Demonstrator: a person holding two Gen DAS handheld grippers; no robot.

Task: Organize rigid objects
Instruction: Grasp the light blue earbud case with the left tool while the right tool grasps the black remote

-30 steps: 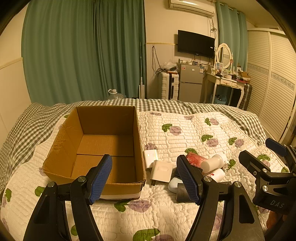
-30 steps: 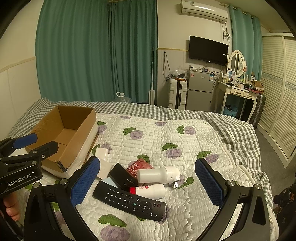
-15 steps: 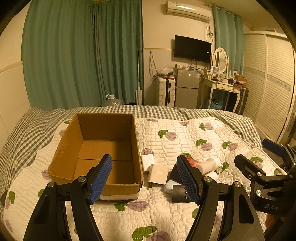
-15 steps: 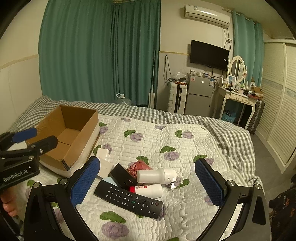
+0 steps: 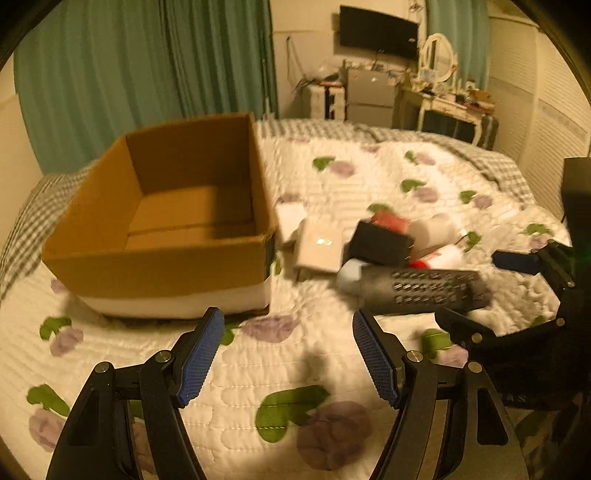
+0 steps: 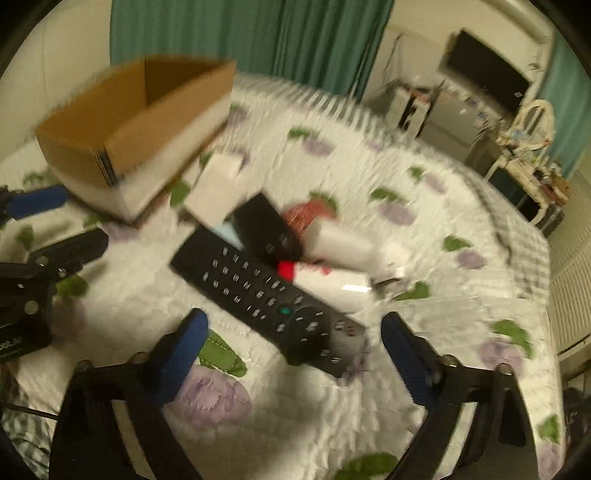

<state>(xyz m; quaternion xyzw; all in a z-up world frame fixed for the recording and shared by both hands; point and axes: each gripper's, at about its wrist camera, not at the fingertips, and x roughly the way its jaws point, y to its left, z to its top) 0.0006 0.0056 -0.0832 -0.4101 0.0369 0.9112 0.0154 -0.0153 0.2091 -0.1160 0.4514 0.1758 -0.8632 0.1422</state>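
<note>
An open, empty cardboard box (image 5: 166, 236) (image 6: 125, 122) stands on the quilted bed. To its right lies a pile: a black remote (image 6: 266, 291) (image 5: 424, 291), a black rectangular item (image 6: 266, 229), white square blocks (image 5: 319, 245) (image 6: 214, 188), white bottles with a red cap (image 6: 332, 273) and a red packet (image 6: 306, 216). My left gripper (image 5: 286, 354) is open and empty, low over the quilt in front of the box. My right gripper (image 6: 291, 343) is open, just in front of the remote's near end.
The bed's quilt (image 5: 332, 173) has purple flower prints. Green curtains (image 5: 147, 66), a wall TV (image 5: 376, 31), a small fridge (image 5: 369, 92) and a dressing table (image 5: 443, 99) stand beyond the bed. Both views are motion-blurred.
Both grippers have dropped lower and closer to the bed. The right one now points down at the remote; the left one sits in front of the box. Nothing was taken hold of.
</note>
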